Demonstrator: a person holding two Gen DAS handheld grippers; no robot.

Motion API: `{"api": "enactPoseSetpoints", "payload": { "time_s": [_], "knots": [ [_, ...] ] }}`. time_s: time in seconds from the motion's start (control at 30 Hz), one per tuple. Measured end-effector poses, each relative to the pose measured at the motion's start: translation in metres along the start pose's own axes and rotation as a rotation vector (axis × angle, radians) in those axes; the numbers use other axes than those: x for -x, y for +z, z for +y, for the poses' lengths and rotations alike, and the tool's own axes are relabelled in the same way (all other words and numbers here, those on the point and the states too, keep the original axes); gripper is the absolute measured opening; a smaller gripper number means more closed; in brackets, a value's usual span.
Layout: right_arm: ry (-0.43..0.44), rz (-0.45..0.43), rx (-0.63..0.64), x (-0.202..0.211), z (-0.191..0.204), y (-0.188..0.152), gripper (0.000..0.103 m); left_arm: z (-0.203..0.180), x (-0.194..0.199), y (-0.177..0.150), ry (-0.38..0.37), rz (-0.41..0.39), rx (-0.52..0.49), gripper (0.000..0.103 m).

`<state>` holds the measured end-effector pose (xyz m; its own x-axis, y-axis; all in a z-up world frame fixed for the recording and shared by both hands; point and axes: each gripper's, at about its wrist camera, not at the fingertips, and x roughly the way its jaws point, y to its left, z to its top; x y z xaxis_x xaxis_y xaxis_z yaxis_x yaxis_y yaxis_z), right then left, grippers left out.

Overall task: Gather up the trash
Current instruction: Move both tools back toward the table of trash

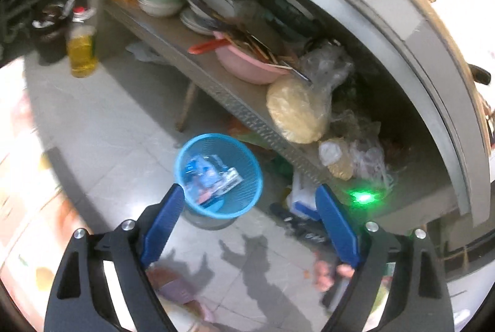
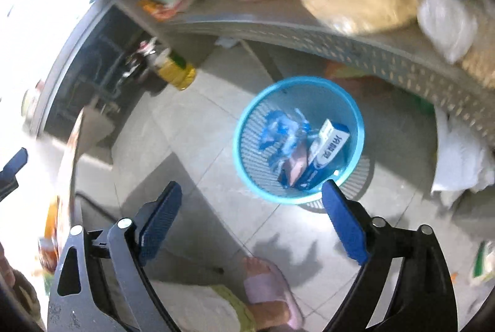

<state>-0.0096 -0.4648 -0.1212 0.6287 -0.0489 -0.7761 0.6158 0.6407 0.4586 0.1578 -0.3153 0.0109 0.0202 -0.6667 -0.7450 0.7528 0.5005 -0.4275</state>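
Both your grippers, left (image 1: pixel 249 191) and right (image 2: pixel 252 188), hang spread and empty above the floor, the bin (image 2: pixel 298 140) (carton and wrappers inside) just ahead, slightly right of the right one.

Both pics blurry, right wrist pic worse, esp. near the shelf (image 2: pixel 309 29). Bright white glare washes out left edges. Dark shadows on floor (image 1: pixel 92 121) below blue basket (image 1: pixel 256 177). Green light spot right of basket. Edges bend round.
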Motion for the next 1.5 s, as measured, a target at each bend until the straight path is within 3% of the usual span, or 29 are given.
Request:
{"api": "enactPoseSetpoints", "payload": {
  "time_s": [0.2, 0.47, 0.73, 0.87, 1.1, 1.5],
  "knots": [
    [-0.049, -0.110, 0.161, 0.049, 0.055, -0.008, 0.095, 0.025, 0.065, -0.058, 0.099, -0.106, 0.044, 0.088],
    [-0.161, -0.215, 0.355, 0.080, 0.122, -0.011, 0.095, 0.047, 0.136, -0.118, 0.208, -0.257, 0.086, 0.092],
    [-0.222, -0.313, 0.495, 0.098, 0.171, -0.030, 0.095, 0.074, 0.175, -0.150, 0.265, -0.321, 0.158, 0.094],
    [-0.225, -0.313, 0.540, 0.102, 0.187, -0.038, 0.095, 0.086, 0.189, -0.162, 0.271, -0.344, 0.198, 0.094],
    [-0.051, -0.253, 0.601, 0.100, 0.213, -0.051, 0.095, 0.093, 0.210, -0.181, 0.316, -0.382, 0.222, 0.094],
    [0.128, -0.217, 0.695, 0.097, 0.273, -0.066, 0.095, 0.118, 0.277, -0.228, 0.458, -0.476, 0.263, 0.094]
  ]
}}
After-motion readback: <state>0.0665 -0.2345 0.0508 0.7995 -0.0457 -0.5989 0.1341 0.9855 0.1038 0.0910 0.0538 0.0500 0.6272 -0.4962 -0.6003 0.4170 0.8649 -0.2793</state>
